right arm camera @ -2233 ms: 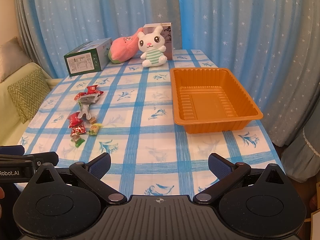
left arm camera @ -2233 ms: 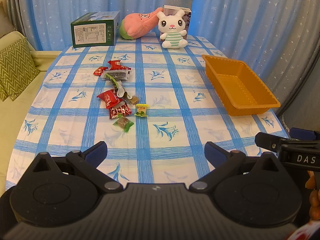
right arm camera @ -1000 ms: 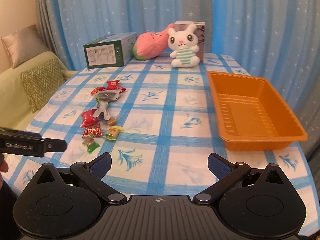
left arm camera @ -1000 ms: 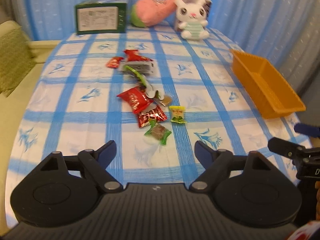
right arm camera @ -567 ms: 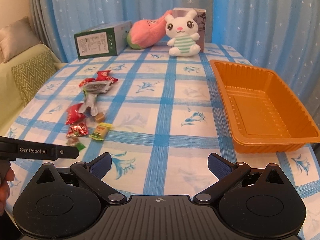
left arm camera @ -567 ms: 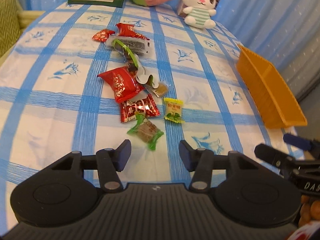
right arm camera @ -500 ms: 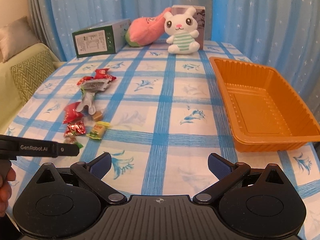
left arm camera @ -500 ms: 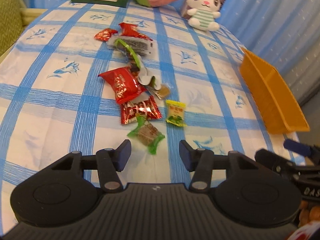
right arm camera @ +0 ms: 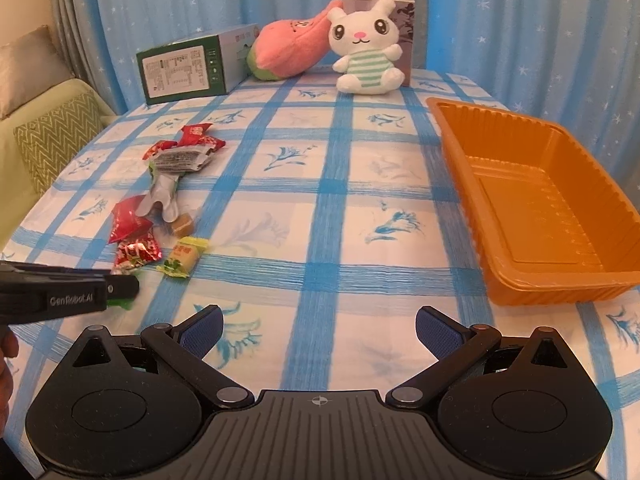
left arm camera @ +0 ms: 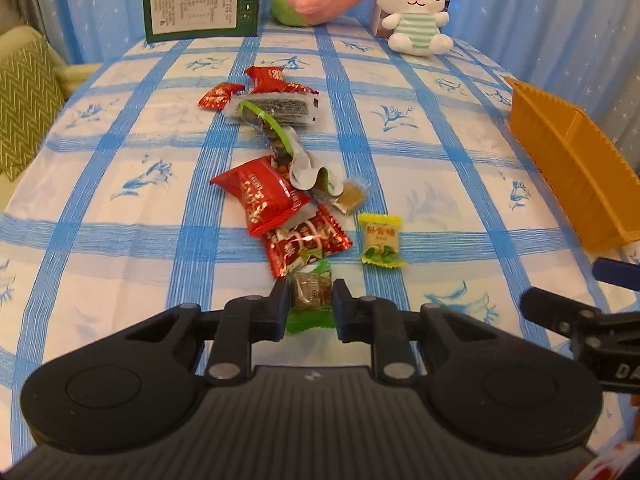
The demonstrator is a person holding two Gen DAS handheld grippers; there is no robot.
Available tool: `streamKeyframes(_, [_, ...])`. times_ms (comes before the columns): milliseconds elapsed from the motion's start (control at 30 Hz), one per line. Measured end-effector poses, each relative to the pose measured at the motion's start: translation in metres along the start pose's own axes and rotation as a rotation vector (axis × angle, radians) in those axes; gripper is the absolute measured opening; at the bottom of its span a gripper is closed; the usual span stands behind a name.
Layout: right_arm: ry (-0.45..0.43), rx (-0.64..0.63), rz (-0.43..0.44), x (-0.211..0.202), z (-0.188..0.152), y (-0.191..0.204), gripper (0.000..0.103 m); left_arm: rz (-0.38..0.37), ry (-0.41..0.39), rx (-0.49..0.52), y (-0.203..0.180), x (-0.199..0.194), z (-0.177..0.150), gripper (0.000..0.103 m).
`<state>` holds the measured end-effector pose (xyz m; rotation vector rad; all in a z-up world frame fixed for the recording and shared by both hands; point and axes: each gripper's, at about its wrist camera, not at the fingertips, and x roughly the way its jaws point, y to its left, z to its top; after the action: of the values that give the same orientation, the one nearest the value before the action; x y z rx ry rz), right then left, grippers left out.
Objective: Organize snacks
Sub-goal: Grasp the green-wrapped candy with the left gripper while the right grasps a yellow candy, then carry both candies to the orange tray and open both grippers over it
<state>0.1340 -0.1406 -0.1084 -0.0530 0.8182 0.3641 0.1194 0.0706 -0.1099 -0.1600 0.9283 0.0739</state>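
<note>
Claw (left arm camera: 310, 304) of left hand grips green-wrapped candy (left arm camera: 311, 296).

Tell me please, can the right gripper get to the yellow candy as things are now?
Probably yes: the right gripper is open and the yellow candy lies uncovered, though the left gripper works close beside it.

Left gripper (left arm camera: 308, 304): black matte body, ribbed centre plate, two round side housings, silver pivot screws, white "GenRobot.AI" lettering along the side, right gripper (right arm camera: 318, 330): same black build, textured blue fingertip pads (right arm camera: 434, 330).
</note>
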Motion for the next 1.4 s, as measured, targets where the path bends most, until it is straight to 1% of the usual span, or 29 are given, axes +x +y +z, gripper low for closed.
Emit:
streamKeyframes(100, [-0.005, -0.008, 0.03, 0.004, 0.002, 0.007, 0.102, 0.008, 0.005, -0.013, 0.009, -0.007, -0.002, 0.02])
streamKeyframes(200, [-0.002, -0.016, 0.081, 0.011, 0.007, 0.017, 0.086, 0.006, -0.007, -0.044, 0.021, -0.021, 0.0, 0.02])
streamKeyframes(267, [-0.001, -0.016, 0.111, 0.018, 0.01, 0.026, 0.083, 0.006, -0.025, -0.057, 0.028, -0.031, 0.003, 0.02])
streamKeyframes(300, [-0.003, -0.022, 0.125, 0.022, 0.013, 0.032, 0.08, 0.007, -0.036, -0.064, 0.031, -0.036, 0.006, 0.02])
streamKeyframes(500, [0.006, -0.007, 0.206, 0.045, 0.027, 0.061, 0.06, 0.007, -0.09, -0.096, 0.045, -0.054, 0.019, 0.02])
streamKeyframes(633, [0.024, 0.021, 0.188, 0.063, 0.036, 0.073, 0.045, 0.0, -0.103, -0.114, 0.051, -0.057, 0.022, 0.02])
streamKeyframes(667, [0.024, 0.015, 0.173, 0.066, 0.037, 0.077, 0.043, -0.001, -0.103, -0.116, 0.051, -0.057, 0.022, 0.02])
streamKeyframes(733, [0.026, -0.016, 0.145, 0.071, 0.038, 0.082, 0.031, -0.004, -0.1, -0.121, 0.053, -0.056, 0.02, 0.02])
streamKeyframes(833, [0.022, -0.059, 0.109, 0.073, 0.034, 0.086, 0.022, -0.011, -0.097, -0.126, 0.054, -0.056, 0.018, 0.02])
streamKeyframes(900, [0.013, -0.083, 0.098, 0.07, 0.029, 0.086, 0.021, -0.017, -0.095, -0.126, 0.053, -0.055, 0.017, 0.02])
streamKeyframes(1000, [0.005, -0.085, 0.088, 0.063, 0.025, 0.081, 0.02, -0.026, -0.093, -0.118, 0.049, -0.055, 0.016, 0.02])
streamKeyframes(1100, [-0.017, -0.073, 0.077, 0.047, 0.022, 0.072, 0.02, -0.042, -0.096, -0.104, 0.04, -0.058, 0.016, 0.02])
streamKeyframes(1233, [-0.059, -0.044, 0.051, 0.018, 0.023, 0.052, 0.02, -0.066, -0.109, -0.074, 0.022, -0.065, 0.018, 0.02])
streamKeyframes(1400, [-0.111, 0.022, 0.012, -0.019, 0.031, 0.018, 0.02, -0.102, -0.119, -0.029, -0.007, -0.074, 0.024, 0.02])
